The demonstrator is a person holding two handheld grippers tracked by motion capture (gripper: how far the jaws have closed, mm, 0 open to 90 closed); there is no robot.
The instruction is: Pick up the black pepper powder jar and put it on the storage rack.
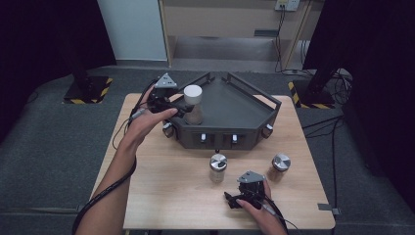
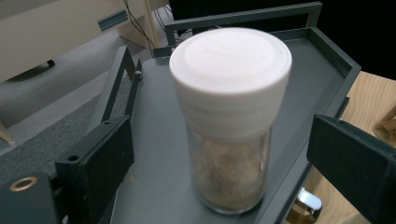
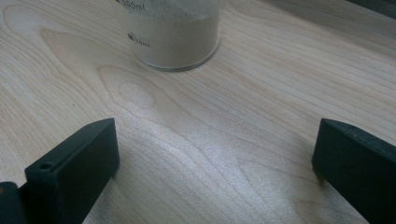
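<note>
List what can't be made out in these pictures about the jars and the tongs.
- White-lidded jar: its base contact with the grey tray is cut off by the left gripper view's bottom edge.
- Jar on the table: lid cut off by the right gripper view's top edge; upper marking half cut.
- Right tongs: tips hidden by the gripper's body in the high view.
- Tray's front fittings: too small.

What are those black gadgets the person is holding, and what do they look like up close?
Each hand holds a black gripper: left gripper, right gripper. Both carry a grey three-cornered plate on top and two flat, blocky black jaws. A black cable trails back along the left forearm. Forearms are bare, no sleeves.
</note>
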